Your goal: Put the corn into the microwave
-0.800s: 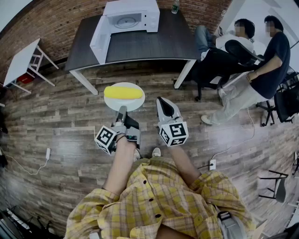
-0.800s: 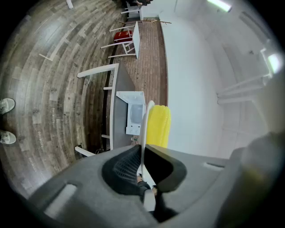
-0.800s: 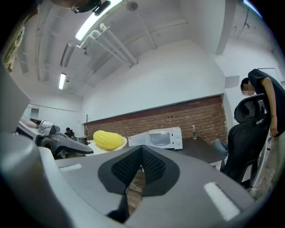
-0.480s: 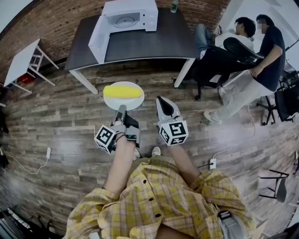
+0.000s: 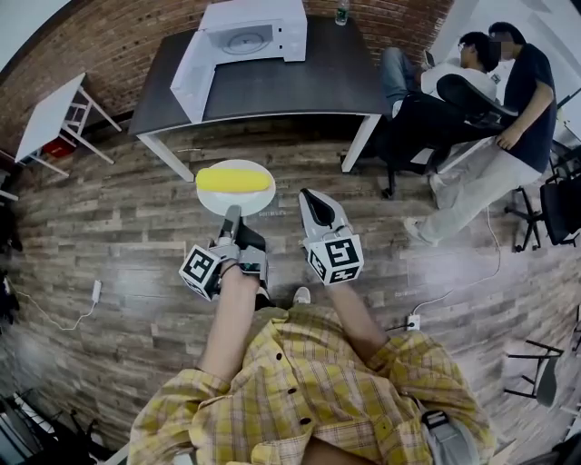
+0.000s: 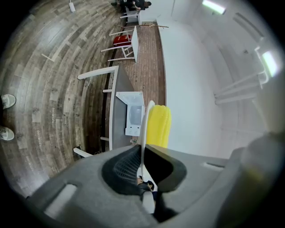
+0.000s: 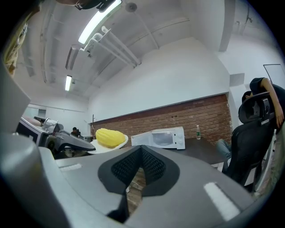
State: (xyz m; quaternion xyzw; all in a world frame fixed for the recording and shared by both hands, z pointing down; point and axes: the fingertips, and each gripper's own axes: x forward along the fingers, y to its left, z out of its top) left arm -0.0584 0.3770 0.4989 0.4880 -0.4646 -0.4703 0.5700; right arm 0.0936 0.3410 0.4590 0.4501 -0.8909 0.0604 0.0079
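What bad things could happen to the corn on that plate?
1. The corn lies loose on the plate, which the left gripper pinches only at its near rim. A tilt could roll the corn onto the wooden floor.
2. The thin rim might slip from the jaws, and the right gripper is empty and supports nothing.
3. The microwave door stands open towards the person, so the plate might bump it.

Corn (image 5: 234,179) on plate (image 5: 260,201), left claw (image 5: 231,215) seemingly gripping
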